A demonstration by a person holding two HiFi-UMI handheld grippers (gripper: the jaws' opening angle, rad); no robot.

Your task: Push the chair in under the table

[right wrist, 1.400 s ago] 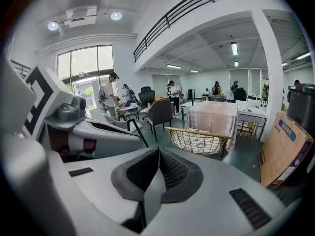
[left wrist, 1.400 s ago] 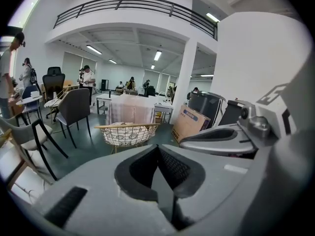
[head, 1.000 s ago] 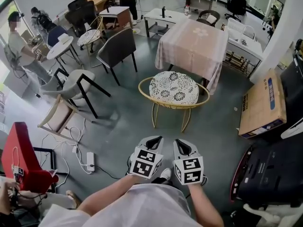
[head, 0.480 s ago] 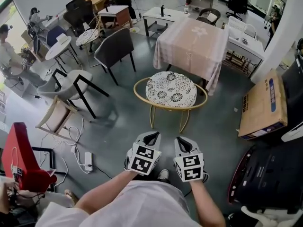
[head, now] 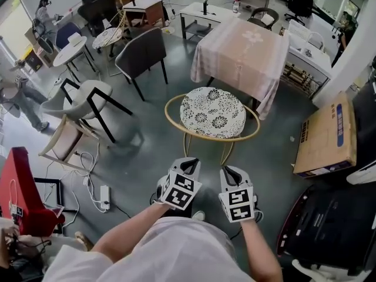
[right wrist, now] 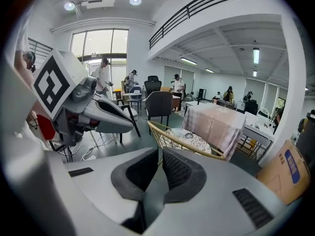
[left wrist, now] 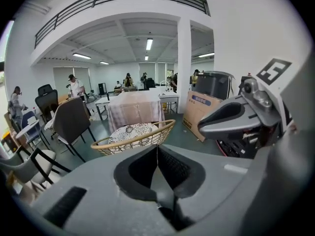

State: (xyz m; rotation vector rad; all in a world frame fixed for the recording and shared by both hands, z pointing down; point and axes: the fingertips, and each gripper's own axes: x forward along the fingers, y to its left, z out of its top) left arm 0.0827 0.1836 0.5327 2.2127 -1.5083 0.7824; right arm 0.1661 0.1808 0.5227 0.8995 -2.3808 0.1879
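The left gripper point(head: 191, 163) and right gripper point(head: 230, 170) sit side by side, each with its jaws closed tight and nothing between them. Just ahead of both jaws stands the chair point(head: 212, 111), a gold wire-rimmed seat with a patterned cushion, near them but apart. Beyond the chair is the cloth-draped table point(head: 238, 46). The seat is still almost wholly out from under it.

The grey floor point(head: 147, 151) carries a round gold-framed chair point(head: 212, 111) at the centre of the head view, just beside a cloth-covered table point(head: 244, 51) at one o'clock. A cardboard box point(head: 326, 137) sits at three o'clock. A white power strip point(head: 104, 197) with loose cables point(head: 88, 163) lies at eight o'clock. A grey chair point(head: 82, 98) stands at ten and a dark chair point(head: 141, 54) at eleven.
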